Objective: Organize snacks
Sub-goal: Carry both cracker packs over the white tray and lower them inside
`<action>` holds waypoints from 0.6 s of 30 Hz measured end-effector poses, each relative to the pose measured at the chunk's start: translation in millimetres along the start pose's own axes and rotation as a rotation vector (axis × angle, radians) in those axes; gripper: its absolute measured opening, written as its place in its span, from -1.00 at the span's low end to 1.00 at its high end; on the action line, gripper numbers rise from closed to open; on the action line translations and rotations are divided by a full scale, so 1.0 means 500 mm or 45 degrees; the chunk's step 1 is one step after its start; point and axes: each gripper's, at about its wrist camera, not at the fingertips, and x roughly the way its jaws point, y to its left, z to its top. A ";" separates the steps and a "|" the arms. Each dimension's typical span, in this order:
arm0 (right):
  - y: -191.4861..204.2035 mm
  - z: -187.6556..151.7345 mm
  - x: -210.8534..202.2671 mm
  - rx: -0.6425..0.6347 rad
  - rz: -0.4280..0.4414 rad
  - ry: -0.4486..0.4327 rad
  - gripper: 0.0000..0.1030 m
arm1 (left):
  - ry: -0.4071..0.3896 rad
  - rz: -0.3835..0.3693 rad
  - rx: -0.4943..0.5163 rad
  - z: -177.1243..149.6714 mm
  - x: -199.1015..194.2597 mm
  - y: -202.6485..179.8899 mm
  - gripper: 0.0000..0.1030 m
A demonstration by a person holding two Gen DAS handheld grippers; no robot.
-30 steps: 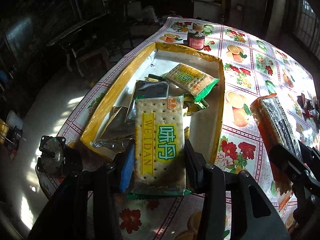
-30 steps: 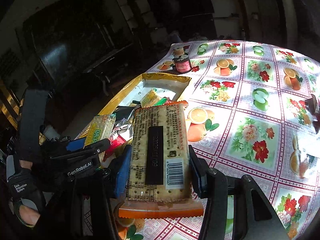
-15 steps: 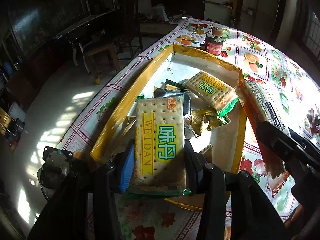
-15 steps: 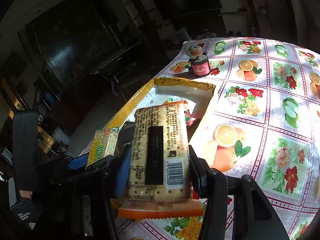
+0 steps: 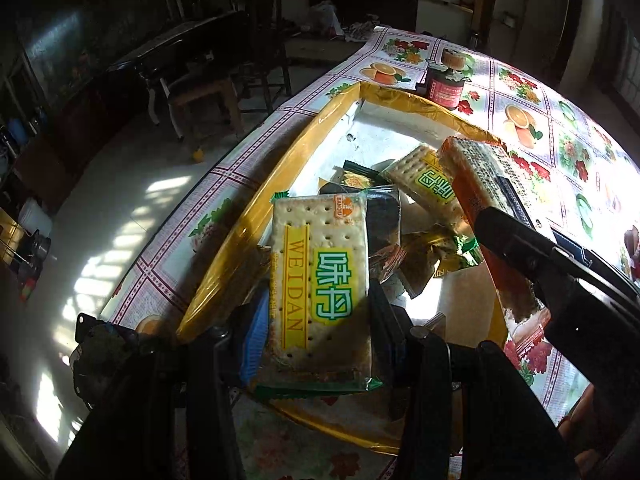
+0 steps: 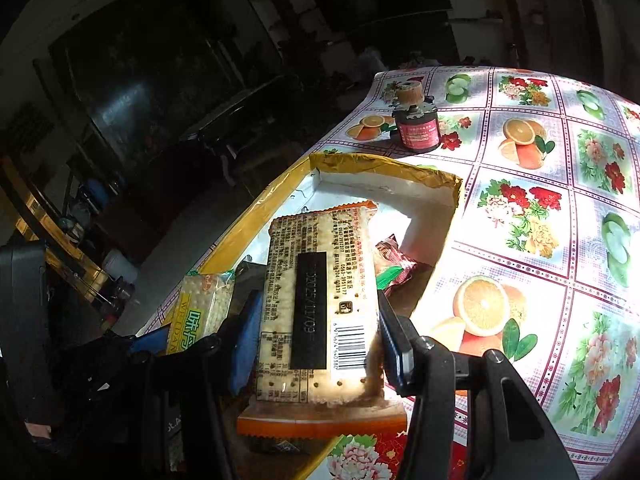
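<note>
We hold the green cracker pack [image 5: 320,280] clamped in our left hand-held gripper [image 5: 316,320] above the near end of the yellow-rimmed box [image 5: 280,168]. Our right hand-held gripper [image 6: 316,344] grips the orange cracker pack [image 6: 320,300] over the box's right rim. Loose snack packets [image 5: 400,240] crowd the box's near half, while its far end by the red jar [image 6: 416,130] on the desk [image 6: 540,220] lies open.
</note>
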 end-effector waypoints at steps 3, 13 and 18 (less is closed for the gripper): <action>-0.005 -0.001 0.011 0.000 -0.002 0.014 0.01 | 0.013 -0.001 0.001 0.001 0.008 0.001 -0.07; -0.009 -0.005 0.033 -0.023 -0.017 0.037 0.02 | 0.028 0.011 0.011 0.002 0.024 -0.004 -0.06; -0.009 -0.005 0.032 -0.033 -0.027 0.045 0.06 | 0.025 0.011 0.012 0.002 0.023 -0.004 -0.04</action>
